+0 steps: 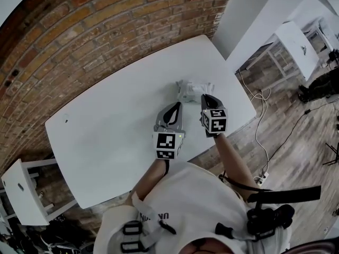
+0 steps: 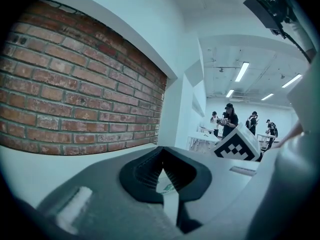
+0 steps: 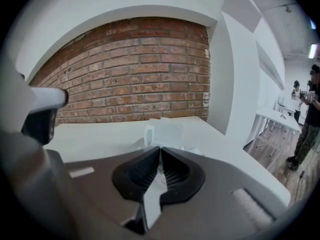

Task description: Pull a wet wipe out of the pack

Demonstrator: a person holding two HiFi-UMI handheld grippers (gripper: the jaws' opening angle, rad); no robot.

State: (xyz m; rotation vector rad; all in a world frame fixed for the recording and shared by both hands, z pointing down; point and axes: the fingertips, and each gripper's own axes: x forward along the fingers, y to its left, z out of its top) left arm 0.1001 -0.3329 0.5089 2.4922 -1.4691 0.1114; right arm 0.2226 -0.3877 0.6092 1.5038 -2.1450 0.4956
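Note:
The wet wipe pack point(image 1: 192, 90) lies on the white table point(image 1: 106, 131) near its far right end, with its lid flipped up point(image 3: 165, 129). My right gripper point(image 1: 206, 97) reaches the pack from the near right. Its jaws point(image 3: 160, 151) are shut, with a thin creased white wipe point(image 3: 159, 176) pinched between the pads. My left gripper point(image 1: 177, 106) sits at the pack's near left edge. In the left gripper view its jaws point(image 2: 161, 156) meet at the tips, and the pack's green print point(image 2: 167, 184) shows through the gap behind them. Whether they pinch the pack's edge I cannot tell.
A brick wall point(image 1: 106, 30) runs along the table's far side. A white stool point(image 1: 21, 192) stands at the table's left end. Cables point(image 1: 259, 136) trail over the wooden floor to the right, where more white tables point(image 1: 296, 41) stand. People point(image 2: 230, 119) stand far off.

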